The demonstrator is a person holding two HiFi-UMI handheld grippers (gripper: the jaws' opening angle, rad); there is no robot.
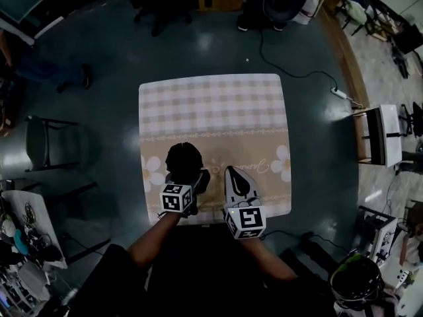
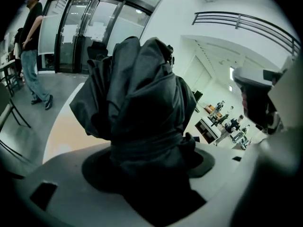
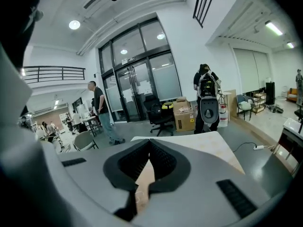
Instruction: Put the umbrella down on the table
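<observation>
Not yet put down, as it seems: umbrella (image 1: pixel 183 158) clamped in the left gripper (image 1: pixel 192 180), sticking out ahead of its jaws over the table (image 1: pixel 211 104), to be lowered and released; right gripper (image 1: pixel 236 180) closed on nothing, just beside.

The umbrella (image 1: pixel 182 160) is black and folded short, its fabric bunched in loose, crumpled folds with a band of the same cloth cinched around its narrower lower part. That lower part sits clamped between the jaws of the left hand-held gripper (image 1: pixel 192 182), and the fuller mass of fabric (image 2: pixel 137 89) rises out beyond the jaw tips. It hangs over the near part of the tabletop (image 1: pixel 211 104), a square surface under a checked cloth with a beige band and white flowers; whether it touches the cloth cannot be told.
</observation>
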